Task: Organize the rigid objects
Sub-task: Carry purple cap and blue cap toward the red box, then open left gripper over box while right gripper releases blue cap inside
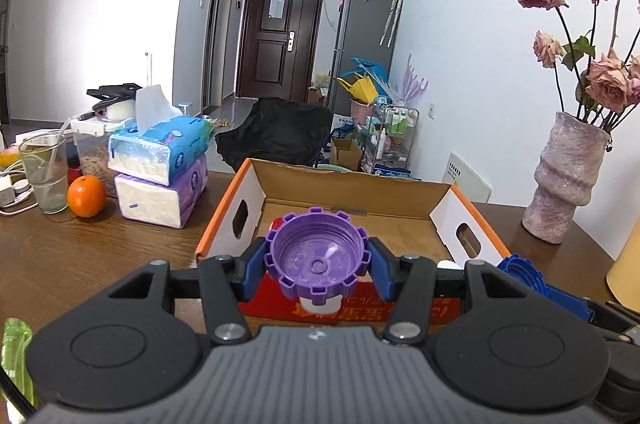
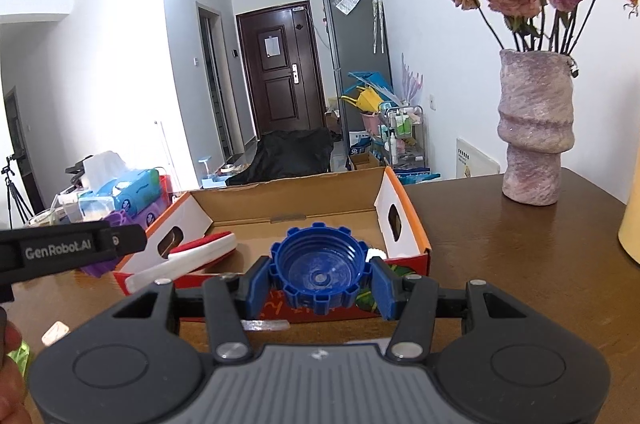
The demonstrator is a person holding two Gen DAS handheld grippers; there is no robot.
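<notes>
Left claw reads "GenRobot.AI", gripping purple cap.

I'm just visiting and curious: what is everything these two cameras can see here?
purple cap: one, purple, held in the left gripper, before the box
blue cap: one, blue, held in the right gripper, before the box
box: one, cardboard with orange rim, open, on the table
red-white thing: one, in the box, left side
vase: one, mauve, on the table right, holding dried roses
tissue packs: two, blue on purple, table left
orange: one, by the glass
glass: one, clear, far left
table: one, brown wood
door: one, dark, far end
left gripper: black, blue pads
right gripper: black, blue pads
</notes>
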